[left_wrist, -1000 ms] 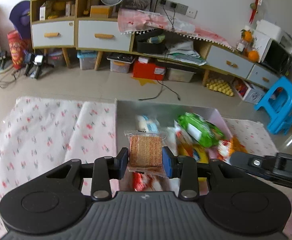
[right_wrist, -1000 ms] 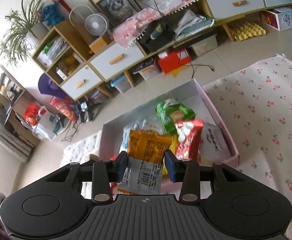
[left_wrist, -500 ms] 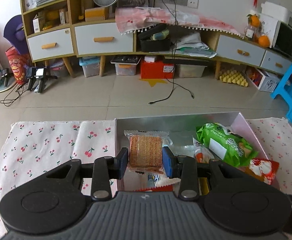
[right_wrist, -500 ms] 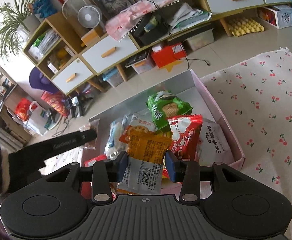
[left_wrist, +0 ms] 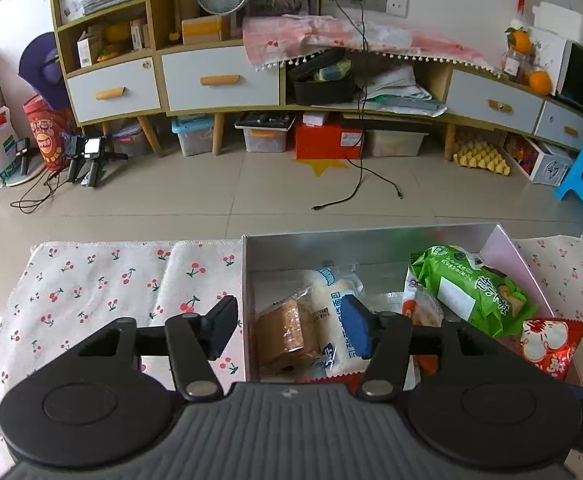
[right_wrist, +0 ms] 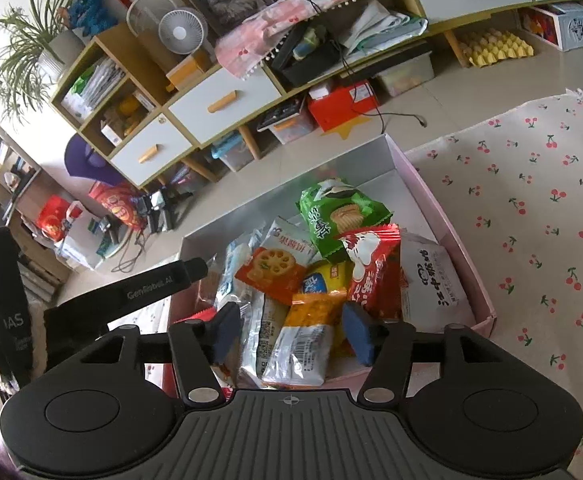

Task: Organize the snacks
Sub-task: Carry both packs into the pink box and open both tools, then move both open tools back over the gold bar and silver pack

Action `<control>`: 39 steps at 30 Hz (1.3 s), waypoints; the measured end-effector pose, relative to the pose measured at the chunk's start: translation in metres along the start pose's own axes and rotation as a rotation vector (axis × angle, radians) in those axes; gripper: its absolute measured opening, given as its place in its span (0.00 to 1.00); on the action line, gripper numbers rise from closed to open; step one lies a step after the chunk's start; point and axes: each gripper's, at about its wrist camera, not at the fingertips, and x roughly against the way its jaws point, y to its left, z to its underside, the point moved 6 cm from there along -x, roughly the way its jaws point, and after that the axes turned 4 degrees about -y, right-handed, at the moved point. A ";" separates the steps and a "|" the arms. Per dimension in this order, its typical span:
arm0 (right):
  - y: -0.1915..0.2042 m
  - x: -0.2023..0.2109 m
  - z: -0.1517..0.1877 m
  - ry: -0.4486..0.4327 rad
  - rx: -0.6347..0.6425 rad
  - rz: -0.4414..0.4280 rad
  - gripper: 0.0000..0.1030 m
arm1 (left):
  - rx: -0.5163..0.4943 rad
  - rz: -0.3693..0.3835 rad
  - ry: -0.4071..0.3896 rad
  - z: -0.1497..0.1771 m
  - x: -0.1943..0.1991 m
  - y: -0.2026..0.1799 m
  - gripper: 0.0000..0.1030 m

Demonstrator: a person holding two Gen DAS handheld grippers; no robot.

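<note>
A pink box with a silver inside (left_wrist: 371,234) (right_wrist: 447,228) stands on the cherry-print cloth (left_wrist: 111,280) and holds several snack packs. My left gripper (left_wrist: 291,330) hovers over the box's left end, its jaws opening. The brown biscuit pack (left_wrist: 287,336) lies in the box below them, clear of both pads, beside a white bread pack (left_wrist: 337,316). My right gripper (right_wrist: 291,336) is over the box's near edge, jaws opening too. The orange snack pack (right_wrist: 307,336) rests on the pile between them, untouched by the pads.
A green pack (left_wrist: 467,288) (right_wrist: 339,212), a red pack (left_wrist: 547,344) (right_wrist: 375,264) and a white bag (right_wrist: 435,280) fill the box's right half. The left gripper's black body (right_wrist: 151,284) reaches in from the left. Cloth (right_wrist: 531,200) spreads right of the box.
Both grippers were shut on their packs and have now let go. The biscuit pack and the orange pack have dropped onto the pile in the box.
</note>
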 end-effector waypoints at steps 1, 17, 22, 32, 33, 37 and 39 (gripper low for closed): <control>0.000 0.001 0.000 0.000 0.002 0.001 0.56 | 0.000 0.001 -0.001 0.000 0.001 0.000 0.56; 0.002 0.023 -0.002 0.002 0.079 0.051 0.64 | 0.032 0.010 0.026 0.018 0.036 0.005 0.67; 0.002 0.037 -0.001 0.009 0.122 0.060 0.69 | 0.060 0.013 0.047 0.028 0.048 0.011 0.74; 0.003 0.054 0.018 0.071 0.209 0.092 0.71 | 0.121 0.003 0.104 0.053 0.072 0.025 0.85; 0.003 0.056 0.020 0.076 0.216 0.092 0.71 | 0.124 0.001 0.106 0.057 0.076 0.025 0.87; 0.000 0.063 0.026 0.089 0.237 0.104 0.73 | 0.137 0.002 0.123 0.069 0.085 0.028 0.92; -0.002 0.066 0.029 0.099 0.246 0.112 0.73 | 0.134 0.010 0.136 0.076 0.089 0.027 0.93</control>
